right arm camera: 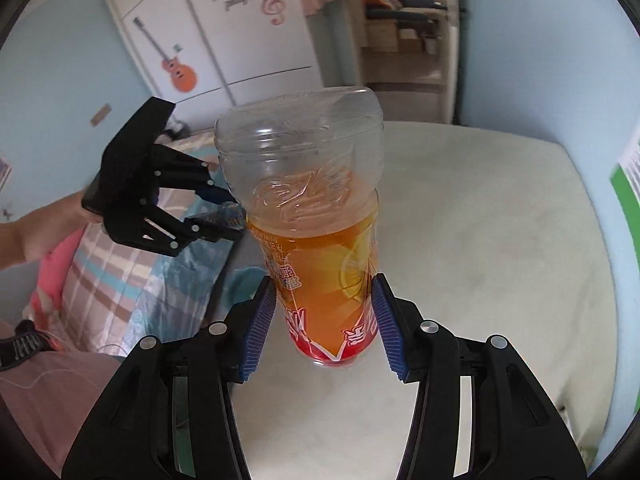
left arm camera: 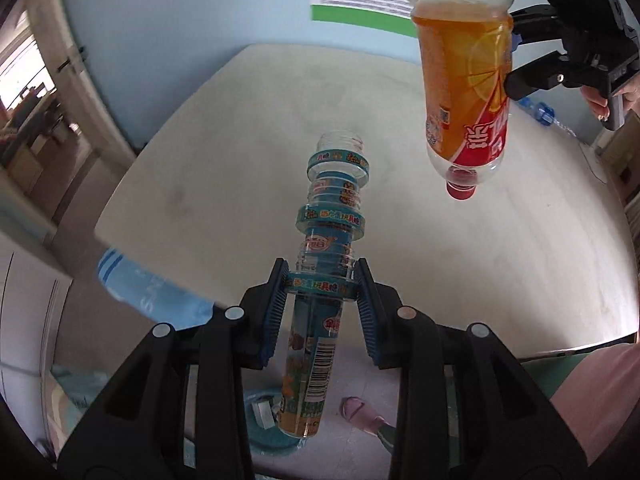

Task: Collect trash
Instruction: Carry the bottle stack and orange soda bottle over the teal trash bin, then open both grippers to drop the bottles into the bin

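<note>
My left gripper [left arm camera: 322, 300] is shut on a clear ridged bottle with blue labels [left arm camera: 336, 208]. Its open neck points away, above the white table [left arm camera: 240, 140]. The bottle's lower end hangs past the table edge over the floor. At the upper right, my right gripper [left arm camera: 516, 62] holds an orange drink bottle [left arm camera: 464, 92] upside down, red cap lowest. In the right wrist view, the blue pads of the right gripper [right arm camera: 324, 312] press both sides of the orange drink bottle [right arm camera: 320, 248], which is part full. To its left, the left gripper [right arm camera: 224, 212] is shut on the ridged bottle.
A small blue-capped bottle [left arm camera: 540, 112] lies at the table's far right. A blurred light-blue object [left arm camera: 136, 288] shows below the near table edge. A teal round thing [left arm camera: 264, 436] and a slippered foot [left arm camera: 360, 412] are on the floor. A striped bed [right arm camera: 120, 280] stands beside the table.
</note>
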Tool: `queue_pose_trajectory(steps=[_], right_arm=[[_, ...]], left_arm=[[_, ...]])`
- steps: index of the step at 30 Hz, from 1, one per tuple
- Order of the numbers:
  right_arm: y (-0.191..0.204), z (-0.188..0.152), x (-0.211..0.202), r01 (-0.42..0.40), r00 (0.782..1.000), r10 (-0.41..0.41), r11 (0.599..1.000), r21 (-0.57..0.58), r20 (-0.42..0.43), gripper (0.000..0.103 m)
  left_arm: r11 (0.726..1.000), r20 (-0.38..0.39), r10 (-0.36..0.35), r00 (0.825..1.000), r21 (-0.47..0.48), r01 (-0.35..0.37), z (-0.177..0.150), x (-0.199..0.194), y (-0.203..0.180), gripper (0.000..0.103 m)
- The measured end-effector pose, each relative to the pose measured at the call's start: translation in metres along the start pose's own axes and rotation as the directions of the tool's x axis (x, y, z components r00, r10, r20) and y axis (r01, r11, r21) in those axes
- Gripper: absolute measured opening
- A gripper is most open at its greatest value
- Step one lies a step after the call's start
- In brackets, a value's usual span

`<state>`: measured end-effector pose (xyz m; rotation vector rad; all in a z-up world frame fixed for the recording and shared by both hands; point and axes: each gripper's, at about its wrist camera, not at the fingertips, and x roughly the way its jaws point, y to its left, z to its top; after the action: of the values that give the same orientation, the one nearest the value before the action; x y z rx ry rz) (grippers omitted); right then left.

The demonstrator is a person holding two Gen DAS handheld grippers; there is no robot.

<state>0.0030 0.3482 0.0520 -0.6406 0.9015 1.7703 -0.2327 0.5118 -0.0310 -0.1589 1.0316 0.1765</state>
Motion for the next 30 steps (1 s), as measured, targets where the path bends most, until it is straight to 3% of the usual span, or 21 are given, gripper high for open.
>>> queue_pose_trajectory(steps=[4, 9, 15, 21, 22, 23, 25, 28, 30], right_arm=[[0.068, 0.061, 0.066, -0.143, 0.989, 0.138, 0.981, -0.132, -0.045, 0.050], [0.146, 0.102, 0.160, -0.300, 0.951, 0.272, 0.929, -0.218, -0.147, 0.050], [0.204, 0.109, 0.288, -0.414, 0.893, 0.362, 0.894, -0.172, -0.268, 0.050], [0.242, 0.089, 0.400, -0.434, 0.854, 0.369, 0.894, -0.109, -0.366, 0.051], [0.251, 0.085, 0.419, -0.432, 0.847, 0.362, 0.895, -0.109, -0.390, 0.052], [0.257, 0.077, 0.434, -0.425, 0.843, 0.348, 0.899, -0.111, -0.410, 0.057], [0.264, 0.066, 0.462, -0.392, 0.832, 0.299, 0.913, -0.115, -0.467, 0.069], [0.265, 0.058, 0.479, -0.363, 0.825, 0.264, 0.925, -0.111, -0.500, 0.068], [0.258, 0.060, 0.473, -0.354, 0.830, 0.265, 0.930, -0.097, -0.492, 0.068]], left_arm=[[0.986, -0.060, 0.067, 0.996, -0.146, -0.076, -0.079, -0.024, 0.045, 0.032], [0.931, -0.153, 0.093, 0.984, -0.337, -0.140, -0.180, -0.032, 0.093, 0.032], [0.835, -0.212, 0.028, 0.977, -0.532, -0.139, -0.275, 0.004, 0.126, 0.032], [0.792, -0.283, -0.032, 0.959, -0.592, -0.149, -0.337, 0.063, 0.152, 0.032], [0.782, -0.305, -0.044, 0.951, -0.604, -0.157, -0.344, 0.075, 0.157, 0.047], [0.772, -0.329, -0.048, 0.943, -0.611, -0.174, -0.352, 0.081, 0.159, 0.070], [0.768, -0.381, -0.024, 0.924, -0.599, -0.227, -0.369, 0.091, 0.165, 0.085], [0.768, -0.446, -0.013, 0.895, -0.577, -0.276, -0.387, 0.097, 0.173, 0.085], [0.758, -0.424, -0.026, 0.905, -0.598, -0.258, -0.389, 0.087, 0.176, 0.085]])
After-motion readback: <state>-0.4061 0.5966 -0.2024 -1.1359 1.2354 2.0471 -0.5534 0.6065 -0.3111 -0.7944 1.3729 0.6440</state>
